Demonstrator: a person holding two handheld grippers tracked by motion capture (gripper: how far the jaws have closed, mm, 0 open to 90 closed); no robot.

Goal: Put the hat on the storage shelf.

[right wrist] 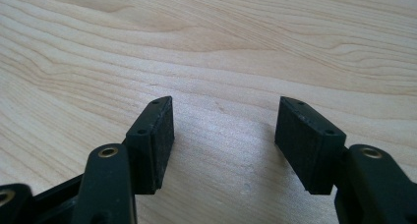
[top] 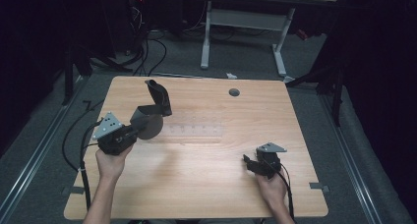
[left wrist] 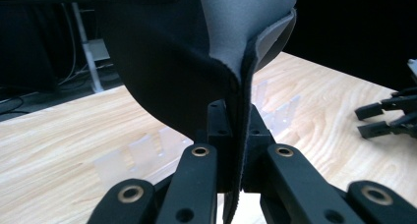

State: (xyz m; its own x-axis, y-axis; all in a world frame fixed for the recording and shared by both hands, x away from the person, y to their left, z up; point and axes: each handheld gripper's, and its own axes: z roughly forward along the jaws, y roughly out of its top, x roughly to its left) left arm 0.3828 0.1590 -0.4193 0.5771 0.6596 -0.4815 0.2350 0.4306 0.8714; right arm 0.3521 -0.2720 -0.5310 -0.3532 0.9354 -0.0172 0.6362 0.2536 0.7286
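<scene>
My left gripper [top: 136, 130] [left wrist: 235, 130] is shut on the edge of a floppy black sheet with a grey inner face [top: 156, 108] [left wrist: 196, 52]. It holds the sheet lifted above the left half of the wooden table [top: 206, 184], curled and folded upward. A clear plastic slotted rack [top: 194, 130] [left wrist: 142, 150] lies flat on the table just right of the sheet. My right gripper [top: 247, 162] [right wrist: 223, 130] hovers low over bare wood at the front right, open, with nothing between its pads. It also appears at the right edge of the left gripper view [left wrist: 378, 118].
A round cable hole [top: 234, 92] sits near the table's far edge. Beyond the table stand a white-legged desk [top: 246, 17] and floor cables [top: 142, 47]. Black cables trail from both grippers off the table's front.
</scene>
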